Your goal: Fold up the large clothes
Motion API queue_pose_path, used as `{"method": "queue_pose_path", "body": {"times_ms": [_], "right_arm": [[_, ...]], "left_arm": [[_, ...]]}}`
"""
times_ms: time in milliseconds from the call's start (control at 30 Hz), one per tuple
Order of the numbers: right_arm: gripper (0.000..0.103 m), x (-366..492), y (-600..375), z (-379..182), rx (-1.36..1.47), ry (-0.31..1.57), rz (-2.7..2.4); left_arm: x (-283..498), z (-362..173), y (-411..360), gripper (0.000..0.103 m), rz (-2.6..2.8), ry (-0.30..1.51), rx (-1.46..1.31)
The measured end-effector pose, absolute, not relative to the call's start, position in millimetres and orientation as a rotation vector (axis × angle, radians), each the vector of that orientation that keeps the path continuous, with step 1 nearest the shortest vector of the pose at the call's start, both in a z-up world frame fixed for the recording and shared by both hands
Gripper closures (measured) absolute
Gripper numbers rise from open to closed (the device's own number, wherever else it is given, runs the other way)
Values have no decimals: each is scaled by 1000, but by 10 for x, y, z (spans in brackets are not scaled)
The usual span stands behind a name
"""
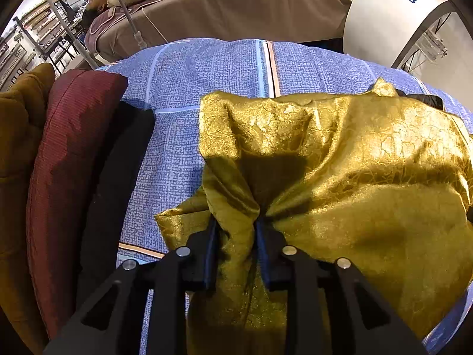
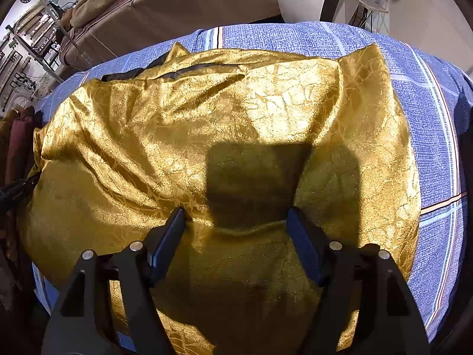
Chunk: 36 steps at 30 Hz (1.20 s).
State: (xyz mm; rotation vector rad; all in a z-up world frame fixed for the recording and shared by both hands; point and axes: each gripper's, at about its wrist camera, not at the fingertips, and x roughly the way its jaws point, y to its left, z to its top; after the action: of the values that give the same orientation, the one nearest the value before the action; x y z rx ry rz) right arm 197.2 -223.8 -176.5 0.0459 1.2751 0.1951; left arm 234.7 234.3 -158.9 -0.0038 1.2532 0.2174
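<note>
While spread over mid-frame of the blue patterned bed cover (image 1: 207, 88), one gold garment (image 2: 207, 124): bunched fold clenched by left hand-held gripper (image 1: 235, 230), right hand-held gripper (image 2: 236, 216) released above. Two cushions (image 1: 68, 159) far left; brown bed (image 1: 236, 6) behind.

Bright light from above is glaring off the gold garment (image 2: 165, 136), washing its creases pale, while a hard square shadow is falling across its middle. Fisheye curvature is bending the blue bedspread (image 1: 207, 68) and darkening every corner (background shelves are smearing slightly).
</note>
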Motion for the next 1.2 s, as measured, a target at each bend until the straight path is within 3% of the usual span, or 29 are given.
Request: {"method": "queue_pose_path", "body": {"times_ms": [33, 100, 167, 300, 733, 1000, 1200], "right_arm": [[31, 1939, -2243, -1777, 37, 1271, 190], [31, 1924, -2241, -1781, 36, 1270, 181], [30, 1910, -2254, -1763, 41, 1276, 178], [29, 1905, -2316, -1640, 50, 1287, 197], [30, 1414, -2907, -984, 151, 1150, 155], [29, 1086, -3307, -1203, 211, 1216, 156], [29, 1368, -3672, -1313, 307, 1220, 195]], "left_arm": [[2342, -1581, 2346, 71, 223, 1252, -1], [2327, -1532, 2373, 51, 251, 1241, 9], [2282, -1454, 2447, 41, 273, 1220, -6], [2111, -1220, 2667, 30, 290, 1166, -87], [1116, -824, 2626, 20, 309, 1113, -266], [1000, -1007, 2018, 20, 226, 1177, -298], [1083, -889, 1956, 17, 214, 1163, -253]]}}
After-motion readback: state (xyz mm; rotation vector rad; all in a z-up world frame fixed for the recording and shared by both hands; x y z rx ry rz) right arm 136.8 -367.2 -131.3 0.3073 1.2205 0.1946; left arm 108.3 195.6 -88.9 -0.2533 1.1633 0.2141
